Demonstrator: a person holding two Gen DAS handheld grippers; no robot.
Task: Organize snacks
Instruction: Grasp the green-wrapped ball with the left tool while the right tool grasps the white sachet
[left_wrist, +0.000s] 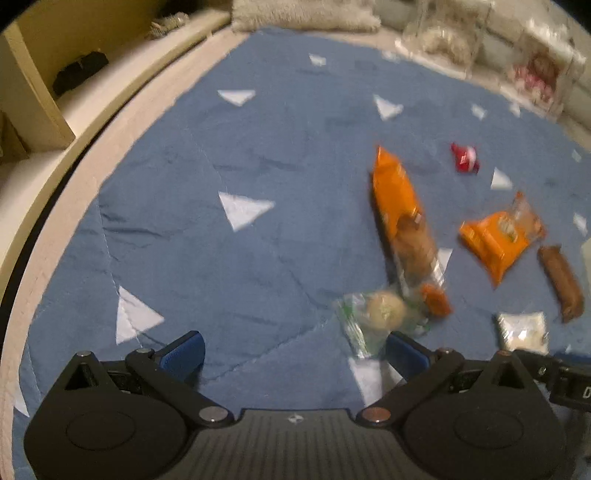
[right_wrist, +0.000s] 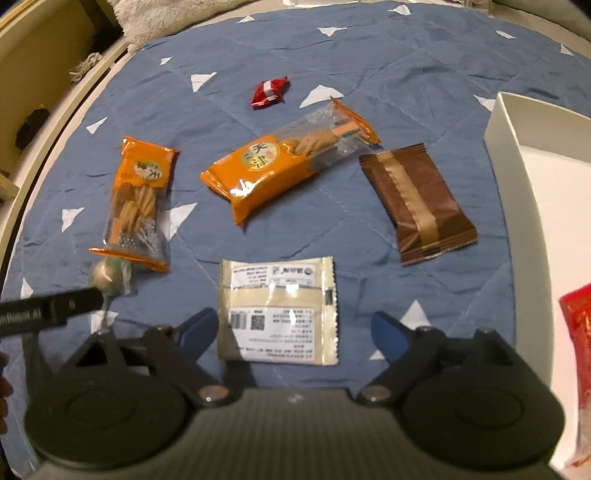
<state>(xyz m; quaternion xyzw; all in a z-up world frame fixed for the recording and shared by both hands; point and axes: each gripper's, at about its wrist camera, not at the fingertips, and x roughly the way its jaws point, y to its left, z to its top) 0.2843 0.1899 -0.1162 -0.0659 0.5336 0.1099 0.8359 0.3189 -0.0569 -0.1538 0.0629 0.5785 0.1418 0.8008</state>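
Snacks lie on a blue quilt. In the right wrist view: two orange cracker packs (right_wrist: 142, 201) (right_wrist: 284, 166), a brown packet (right_wrist: 419, 203), a red candy (right_wrist: 269, 92) and a cream packet (right_wrist: 279, 310). My right gripper (right_wrist: 295, 332) is open, its fingers on either side of the cream packet's near end. My left gripper (left_wrist: 293, 350) is open and empty; a clear-wrapped round snack (left_wrist: 380, 317) lies just off its right finger. The left view also shows the orange packs (left_wrist: 402, 218) (left_wrist: 498, 240), brown packet (left_wrist: 559, 282) and cream packet (left_wrist: 522, 330).
A white box (right_wrist: 517, 166) stands at the right with a red packet (right_wrist: 580, 332) inside. The quilt's beige border (left_wrist: 92, 147) and a shelf unit (left_wrist: 33, 92) run along the left. A fluffy cushion (left_wrist: 303, 14) and clear containers (left_wrist: 480, 40) lie at the back.
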